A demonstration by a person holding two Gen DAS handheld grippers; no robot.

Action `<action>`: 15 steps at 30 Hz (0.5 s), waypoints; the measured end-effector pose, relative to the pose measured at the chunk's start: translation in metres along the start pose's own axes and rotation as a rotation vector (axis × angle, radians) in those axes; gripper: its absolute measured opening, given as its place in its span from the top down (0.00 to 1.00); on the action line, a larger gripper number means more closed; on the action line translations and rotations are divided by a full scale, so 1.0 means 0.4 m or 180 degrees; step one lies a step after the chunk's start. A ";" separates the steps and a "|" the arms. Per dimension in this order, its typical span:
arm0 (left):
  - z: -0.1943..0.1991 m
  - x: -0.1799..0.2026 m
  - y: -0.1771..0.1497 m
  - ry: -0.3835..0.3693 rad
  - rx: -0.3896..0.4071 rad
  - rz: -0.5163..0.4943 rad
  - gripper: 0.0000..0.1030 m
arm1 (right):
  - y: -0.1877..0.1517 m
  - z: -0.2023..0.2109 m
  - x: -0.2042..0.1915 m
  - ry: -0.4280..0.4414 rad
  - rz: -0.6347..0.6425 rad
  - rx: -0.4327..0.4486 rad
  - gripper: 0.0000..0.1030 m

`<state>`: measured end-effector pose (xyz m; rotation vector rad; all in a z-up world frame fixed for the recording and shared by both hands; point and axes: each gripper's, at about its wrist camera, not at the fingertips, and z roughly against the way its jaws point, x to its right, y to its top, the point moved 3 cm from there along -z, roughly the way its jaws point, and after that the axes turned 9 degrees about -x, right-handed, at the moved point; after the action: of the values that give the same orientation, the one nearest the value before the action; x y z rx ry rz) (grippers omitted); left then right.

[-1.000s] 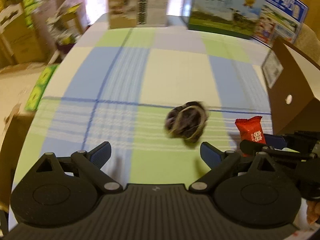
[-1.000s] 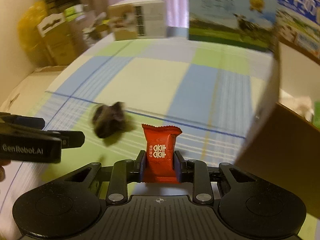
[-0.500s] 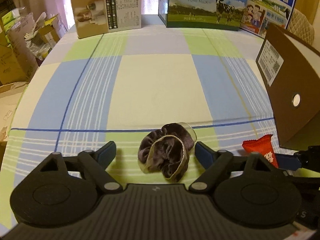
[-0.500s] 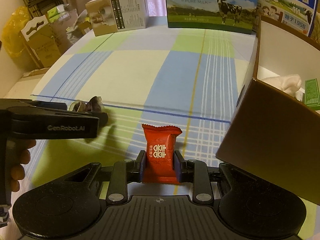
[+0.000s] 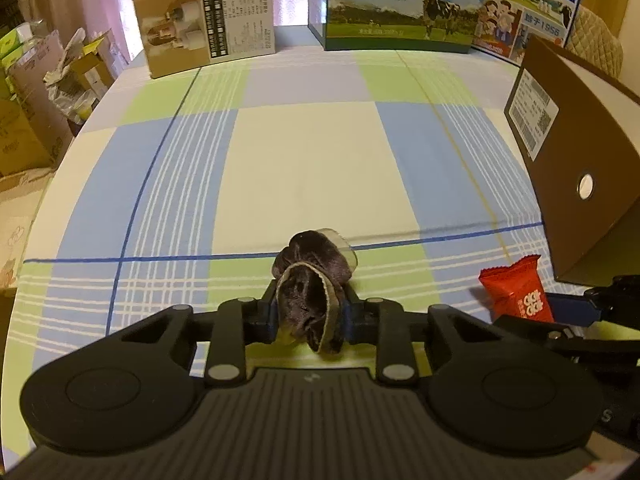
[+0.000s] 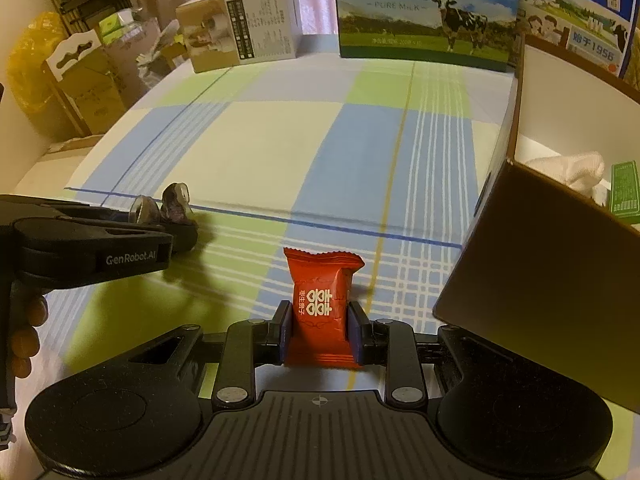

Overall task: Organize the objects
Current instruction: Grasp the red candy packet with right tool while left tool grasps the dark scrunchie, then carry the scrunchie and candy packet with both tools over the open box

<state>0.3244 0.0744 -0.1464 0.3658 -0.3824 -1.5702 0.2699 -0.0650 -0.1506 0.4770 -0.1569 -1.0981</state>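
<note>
A dark purple velvet scrunchie (image 5: 310,284) sits pinched between the blue pads of my left gripper (image 5: 309,314), low over the checked tablecloth. From the right wrist view the scrunchie (image 6: 174,206) pokes out past the left gripper's fingers (image 6: 176,236). My right gripper (image 6: 320,330) is shut on a red candy packet (image 6: 320,300) with white characters, held upright. That packet (image 5: 516,294) also appears at the right of the left wrist view. A brown open box (image 6: 532,280) with a white inside stands just right of the packet.
Inside the brown box lie a white cloth (image 6: 568,168) and a green packet (image 6: 624,192). A beige carton (image 5: 204,20) and milk cartons (image 5: 404,4) line the table's far edge. Cardboard boxes (image 5: 32,92) pile up off the left side. A hand (image 6: 24,332) holds the left gripper.
My left gripper moved forward around the scrunchie and shut on it. The right gripper kept its hold on the red packet and barely shifted.
</note>
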 end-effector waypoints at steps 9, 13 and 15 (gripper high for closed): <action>0.078 -0.012 -0.012 -0.0001 0.0105 0.0137 0.78 | 0.007 0.042 -0.011 0.0101 0.0023 0.0135 0.75; 0.117 -0.007 -0.016 -0.0013 0.0167 0.0189 0.78 | 0.012 0.082 -0.018 0.0174 0.0041 0.0228 0.75; 0.137 0.000 -0.015 -0.0013 0.0206 0.0190 0.78 | 0.016 0.112 -0.019 0.0218 0.0036 0.0302 0.75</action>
<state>0.2940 0.0757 -0.1005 0.3977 -0.4445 -1.5030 0.2560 -0.0691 -0.1071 0.5972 -0.1519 -1.0651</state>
